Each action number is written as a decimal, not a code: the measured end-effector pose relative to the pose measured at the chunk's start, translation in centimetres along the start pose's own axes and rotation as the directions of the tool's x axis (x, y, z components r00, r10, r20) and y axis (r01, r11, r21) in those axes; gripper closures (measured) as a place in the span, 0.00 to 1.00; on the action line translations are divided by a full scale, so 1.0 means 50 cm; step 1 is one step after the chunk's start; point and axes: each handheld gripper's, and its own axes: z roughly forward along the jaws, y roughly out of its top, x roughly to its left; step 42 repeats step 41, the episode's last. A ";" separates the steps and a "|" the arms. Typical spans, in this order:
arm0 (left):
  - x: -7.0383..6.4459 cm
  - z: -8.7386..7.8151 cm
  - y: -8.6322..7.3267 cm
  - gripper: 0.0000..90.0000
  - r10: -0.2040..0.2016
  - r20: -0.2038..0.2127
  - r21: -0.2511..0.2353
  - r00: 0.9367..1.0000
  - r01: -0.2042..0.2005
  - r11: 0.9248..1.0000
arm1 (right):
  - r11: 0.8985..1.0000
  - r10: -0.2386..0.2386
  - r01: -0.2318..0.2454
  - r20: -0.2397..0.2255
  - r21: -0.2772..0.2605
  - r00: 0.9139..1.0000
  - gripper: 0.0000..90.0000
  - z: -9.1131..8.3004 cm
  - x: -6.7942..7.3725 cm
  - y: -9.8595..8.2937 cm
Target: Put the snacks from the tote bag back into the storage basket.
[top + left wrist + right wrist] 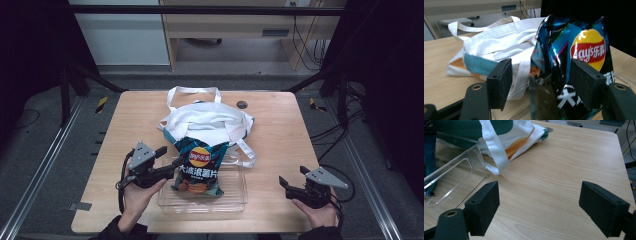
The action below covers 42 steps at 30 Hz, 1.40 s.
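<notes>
Hands came in from the near edge of the worktop [280, 115], each holding a set of tongs. The left tongs [167, 160] lay at the near left with their jaws spread wide, and the chip bag [200, 162] stood just beside them. In the left gripper view the bag's left edge [571, 62] sat in the gap between the two black pads [500, 81]; whether either pad touched the foil could not be told. The right tongs [291, 176] rested at the near right, well apart from the bag, jaws likewise spread, with bare wood between them in the right gripper view [539, 205].

The chip bag, dark blue with a red and yellow logo, stood in a clear plastic tray [235, 200] near the middle of the near edge, its top leaning back toward the cloth bag [210, 117]. That white cloth bag, with a teal band along one side, lay crumpled just beyond the tray, one strap [247, 152] hanging over the tray's far right corner. A second strap [192, 91] looped toward the far edge. A small dark round cap [242, 104] sat in the wood to the far right of the cloth bag.
</notes>
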 end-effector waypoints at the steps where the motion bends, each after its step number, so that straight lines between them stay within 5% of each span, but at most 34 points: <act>1: 0.003 -0.002 -0.003 0.38 -0.003 0.000 -0.003 1.000 0.003 1.000 | 1.000 0.002 -0.002 -0.002 0.000 1.000 0.19 -0.001 0.000 0.000; 14: 0.038 -0.042 -0.062 0.34 0.017 -0.033 0.002 0.999 -0.017 1.000 | 1.000 0.008 -0.008 0.003 0.000 1.000 0.19 -0.002 -0.002 -0.001; 23: 0.074 -0.084 -0.124 0.34 0.016 -0.096 0.033 0.995 -0.013 0.999 | 1.000 -0.001 0.001 0.008 0.004 1.000 0.19 -0.002 -0.001 -0.001; 42: 0.136 -0.077 -0.146 0.34 0.009 -0.141 0.069 0.990 0.001 0.998 | 1.000 0.000 0.000 0.016 0.006 1.000 0.19 0.000 -0.009 -0.002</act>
